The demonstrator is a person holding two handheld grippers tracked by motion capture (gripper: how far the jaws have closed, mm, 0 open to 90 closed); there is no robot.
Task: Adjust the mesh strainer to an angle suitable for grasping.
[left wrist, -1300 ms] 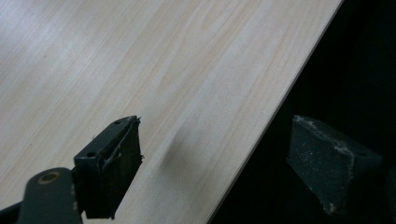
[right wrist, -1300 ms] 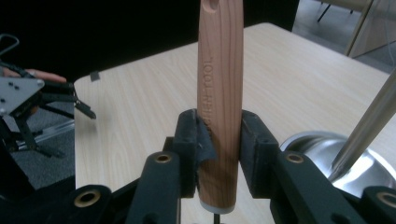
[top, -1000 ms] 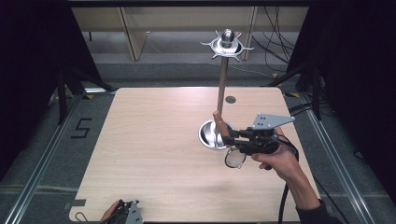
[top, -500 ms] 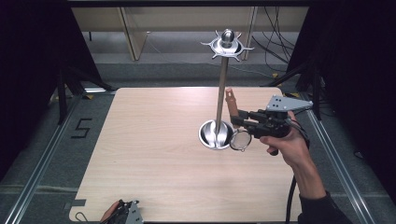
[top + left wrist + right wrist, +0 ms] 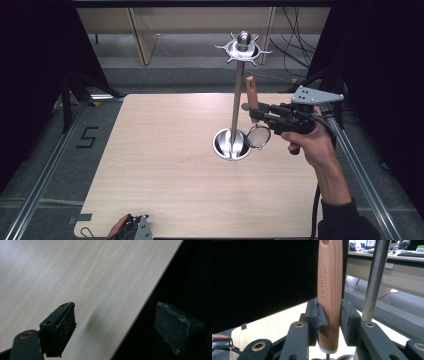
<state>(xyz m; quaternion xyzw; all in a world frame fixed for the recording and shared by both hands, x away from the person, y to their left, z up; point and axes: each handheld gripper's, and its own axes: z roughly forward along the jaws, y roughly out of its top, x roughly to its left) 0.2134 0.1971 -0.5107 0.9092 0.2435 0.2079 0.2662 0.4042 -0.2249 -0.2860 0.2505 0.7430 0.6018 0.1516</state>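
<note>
While right tongs (image 5: 256, 114) pinch wooden strainer handle (image 5: 329, 297) beside steel stand pole (image 5: 237, 107), left tongs (image 5: 113, 330) spread, idle.

Wooden handle (image 5: 330, 295) bearing burnt-in lettering, the readable part "EN TOOL" running lengthwise, earlier letters hidden behind the pad, a black "5" (image 5: 87, 137) marked on the grey floor left of the table (image 5: 165, 165)

Evenly lit tabletop (image 5: 165, 165), dark surrounds — soft shadows, gripper views slightly blurred
</note>
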